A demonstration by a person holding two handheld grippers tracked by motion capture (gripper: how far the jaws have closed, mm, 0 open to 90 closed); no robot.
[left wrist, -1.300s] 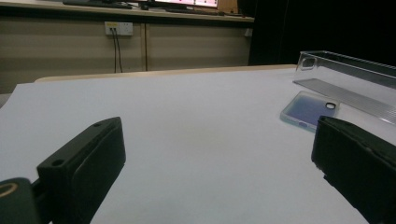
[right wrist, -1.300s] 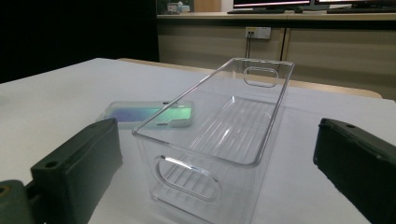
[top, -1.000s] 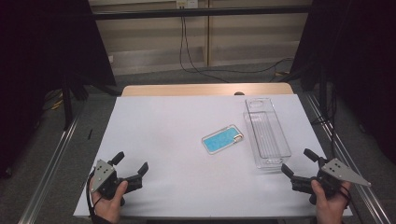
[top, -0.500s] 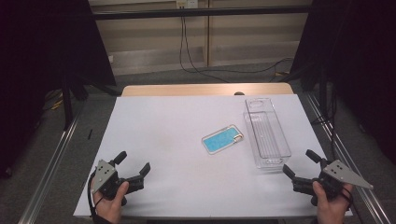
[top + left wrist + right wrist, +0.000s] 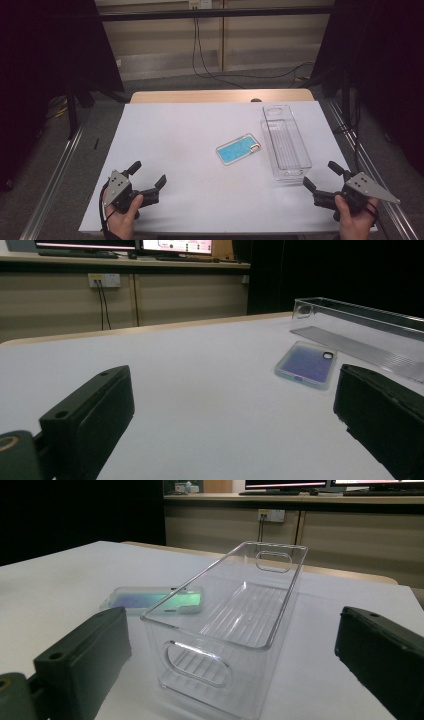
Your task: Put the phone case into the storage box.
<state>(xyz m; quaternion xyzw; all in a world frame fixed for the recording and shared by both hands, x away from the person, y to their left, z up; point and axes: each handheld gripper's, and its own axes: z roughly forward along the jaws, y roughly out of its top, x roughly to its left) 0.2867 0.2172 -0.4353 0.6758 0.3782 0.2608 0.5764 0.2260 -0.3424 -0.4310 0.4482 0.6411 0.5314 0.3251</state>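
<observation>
Item 1, nearest: our left black two-jaw gripper [image 5: 148, 184], at 7 o'clock on the white table [image 5: 180, 150], jaws spread wide, empty.

Item 2: our right black two-jaw gripper [image 5: 323, 183], at 5 o'clock, likewise agape and empty. Against a second ago, both have barely shifted; nothing has been touched, so we judge work not yet begun.

Item 3: flat turquoise phone case with clear rim [image 5: 239, 149], near centre.

Item 4: long clear plastic bin [image 5: 285, 142], at 3 o'clock, empty.

The right gripper view adds the bin's oval handle cut-outs [image 5: 199, 663]; the left gripper view shows the case's camera hole [image 5: 328, 355].
</observation>
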